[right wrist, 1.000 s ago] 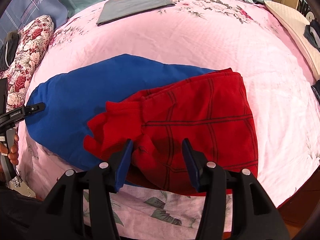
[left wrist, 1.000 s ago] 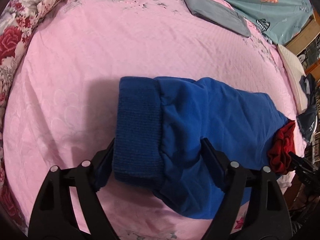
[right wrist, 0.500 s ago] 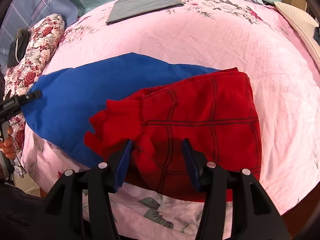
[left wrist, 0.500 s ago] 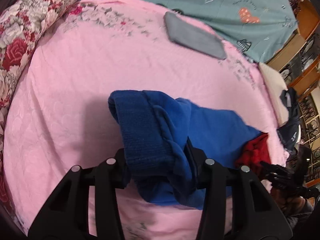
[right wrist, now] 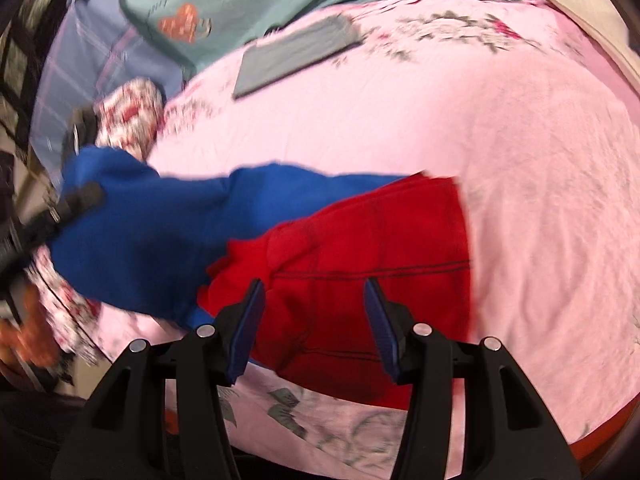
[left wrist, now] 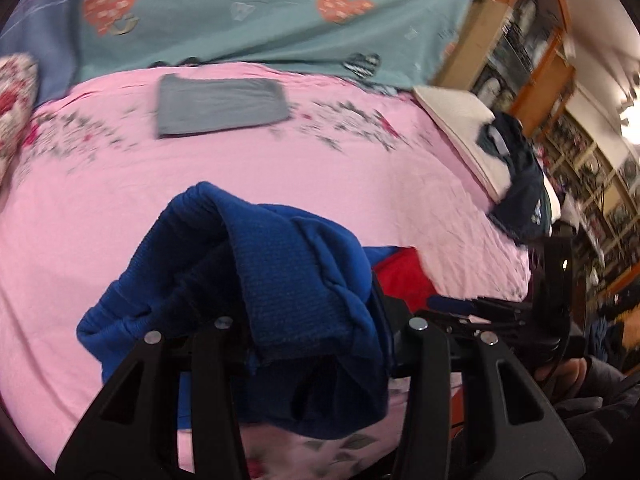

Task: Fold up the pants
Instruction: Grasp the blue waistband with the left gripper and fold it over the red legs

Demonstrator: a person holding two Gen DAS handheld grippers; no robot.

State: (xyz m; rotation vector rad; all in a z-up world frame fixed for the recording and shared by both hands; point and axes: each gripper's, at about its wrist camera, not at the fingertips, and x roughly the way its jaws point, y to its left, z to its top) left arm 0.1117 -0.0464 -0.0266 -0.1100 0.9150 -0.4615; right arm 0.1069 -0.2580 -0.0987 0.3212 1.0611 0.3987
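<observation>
Left gripper (left wrist: 316, 316) pinches the blue cuff of the pants (left wrist: 280, 264), lifted over the near edge of the pink bed sheet (left wrist: 360, 168). Right gripper (right wrist: 314, 312) hangs wide apart above their red part (right wrist: 360, 240). Folded gray cloth (left wrist: 220, 106) lies far back, shelves (left wrist: 540, 60) far right.

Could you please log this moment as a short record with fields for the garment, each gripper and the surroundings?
garment: blue and red pants, blue cuff end bunched, red part flat on the bed
left gripper: shut on the blue ribbed cuff
right gripper: open, fingers either side of the red fabric near the bed edge
surface: pink bedsheet
other items: folded grey cloth at the far side; teal blanket behind it; dark garment on a white pillow
image quality: motion blur in both views
</observation>
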